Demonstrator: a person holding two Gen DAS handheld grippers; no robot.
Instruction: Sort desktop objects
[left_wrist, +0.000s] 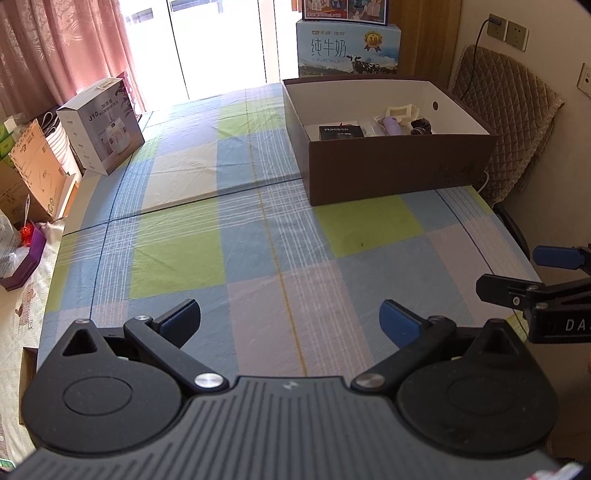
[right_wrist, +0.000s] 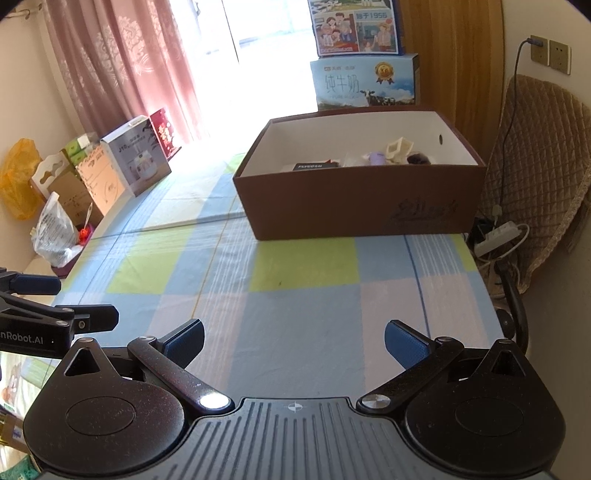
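Observation:
A brown cardboard box (left_wrist: 399, 166) (right_wrist: 362, 199) with a white inside stands at the far right of the checked tablecloth (left_wrist: 236, 236) (right_wrist: 295, 295). Inside it lie a black packet (left_wrist: 341, 132) (right_wrist: 310, 167), a purple bottle (left_wrist: 392, 124) (right_wrist: 376, 158), a cream holder (left_wrist: 400, 110) (right_wrist: 399, 147) and a dark small item (left_wrist: 421, 125) (right_wrist: 419, 158). My left gripper (left_wrist: 290, 319) is open above the near cloth, nothing between its blue pads. My right gripper (right_wrist: 294, 341) is likewise open and empty. Each gripper shows at the edge of the other's view: the right gripper (left_wrist: 524, 273) and the left gripper (right_wrist: 74, 299).
A humidifier box (left_wrist: 101, 125) (right_wrist: 136, 158) and other cartons and bags crowd the left edge of the table. Milk cartons (left_wrist: 349, 46) (right_wrist: 365, 79) stack behind the brown box. A quilted chair (left_wrist: 506, 122) (right_wrist: 535, 173) and a power strip (right_wrist: 498, 236) sit to the right.

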